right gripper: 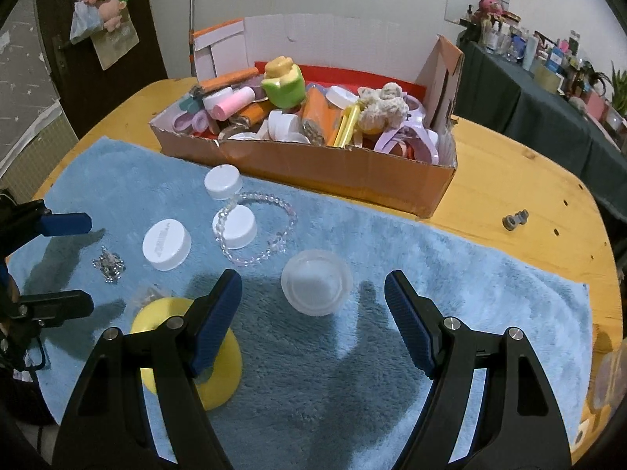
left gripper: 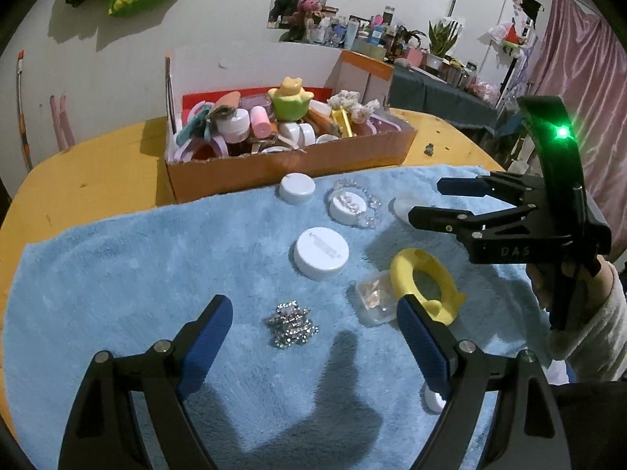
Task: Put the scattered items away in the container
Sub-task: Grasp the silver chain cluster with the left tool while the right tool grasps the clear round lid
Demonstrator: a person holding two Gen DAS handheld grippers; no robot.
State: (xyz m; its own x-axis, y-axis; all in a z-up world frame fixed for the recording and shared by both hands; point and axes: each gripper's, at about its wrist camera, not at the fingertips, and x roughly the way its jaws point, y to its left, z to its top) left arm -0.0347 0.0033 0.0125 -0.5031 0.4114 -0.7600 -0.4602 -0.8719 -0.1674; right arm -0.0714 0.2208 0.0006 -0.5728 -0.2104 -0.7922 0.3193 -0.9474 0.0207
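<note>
Cardboard box (right gripper: 313,172) upper centre, brim-full of plastic oddments | fluffy blue towel (right gripper: 431,274): three white round lids, one frosted lid (right gripper: 316,282), bead bracelet (right gripper: 266,231), yellow ring (left gripper: 425,280) | left gripper (left gripper: 313,313) jaws apart, empty | right gripper (right gripper: 313,305) likewise

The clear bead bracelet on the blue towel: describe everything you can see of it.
The bead bracelet is a loop of clear, faceted, glassy beads, some faintly pink. It lies flat on the blue towel, just in front of the cardboard box. A white cap sits inside the loop at one side, against the beads. Neither claw touches it.
</note>
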